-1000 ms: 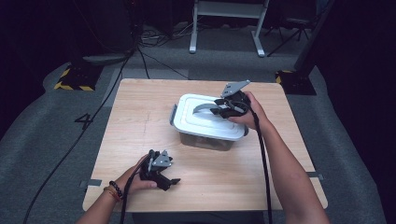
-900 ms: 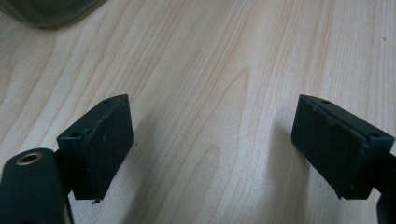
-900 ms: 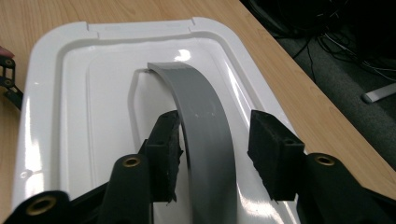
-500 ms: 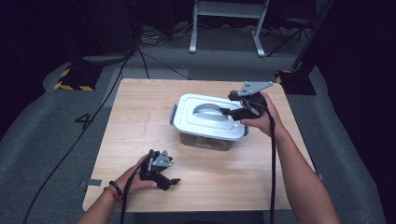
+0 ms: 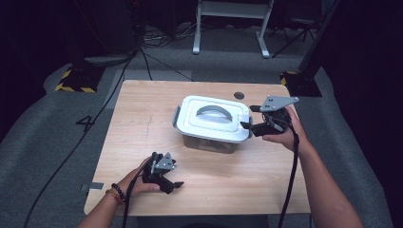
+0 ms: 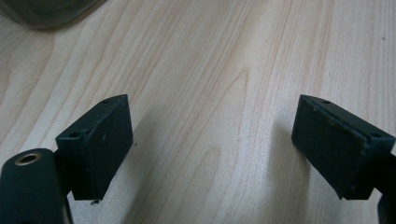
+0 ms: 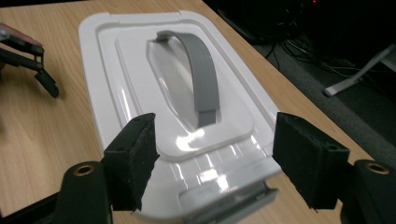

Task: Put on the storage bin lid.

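Box (image 5: 212, 124) sat mid-table, white lid (image 7: 140, 70) on — rigid, glossy plastic, probably light and slippery. Grey handle (image 7: 201, 70) looked the surest hold. Right gripper (image 7: 212, 161) was spread at the box's right end latch (image 7: 233, 203); left gripper (image 6: 212, 149) was spread over bare table (image 6: 224, 56), near left.
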Tool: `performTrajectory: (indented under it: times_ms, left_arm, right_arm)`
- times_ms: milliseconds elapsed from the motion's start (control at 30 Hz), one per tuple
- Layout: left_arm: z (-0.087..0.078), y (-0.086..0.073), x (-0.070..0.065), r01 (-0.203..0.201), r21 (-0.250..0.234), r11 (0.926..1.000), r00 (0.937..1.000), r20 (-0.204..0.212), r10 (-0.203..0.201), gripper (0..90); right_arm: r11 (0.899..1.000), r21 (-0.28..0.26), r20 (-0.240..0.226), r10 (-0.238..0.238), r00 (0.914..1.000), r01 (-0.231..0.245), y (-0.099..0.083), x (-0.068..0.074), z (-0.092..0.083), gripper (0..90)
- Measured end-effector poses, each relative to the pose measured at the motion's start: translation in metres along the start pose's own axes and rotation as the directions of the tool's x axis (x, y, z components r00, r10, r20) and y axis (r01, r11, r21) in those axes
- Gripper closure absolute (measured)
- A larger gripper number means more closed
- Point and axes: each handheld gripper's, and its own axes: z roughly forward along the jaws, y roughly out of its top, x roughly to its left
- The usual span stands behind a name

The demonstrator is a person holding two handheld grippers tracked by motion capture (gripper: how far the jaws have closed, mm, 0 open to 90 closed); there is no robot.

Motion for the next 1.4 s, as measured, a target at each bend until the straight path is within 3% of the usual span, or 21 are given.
performTrajectory:
  times_ms: [600,1000,1400]
  left_arm:
    - [0.0,0.001,0.0,-0.003,0.001,1.0,1.0,0.0,0.003,12.7]
    - [0.0,0.0,0.0,-0.002,0.001,1.0,1.0,-0.002,0.002,12.7]
    - [0.0,0.0,0.0,-0.002,0.0,1.0,1.0,-0.002,0.002,12.7]
  right_arm:
    - [0.998,0.049,0.063,0.041,0.9972,-0.044,-0.065,0.011,-0.029,30.3]
    - [0.991,0.109,0.086,0.061,0.9944,-0.071,-0.101,0.02,-0.025,28.7]
    - [0.976,0.198,0.102,0.073,0.9921,-0.092,-0.134,0.03,-0.016,27.8]
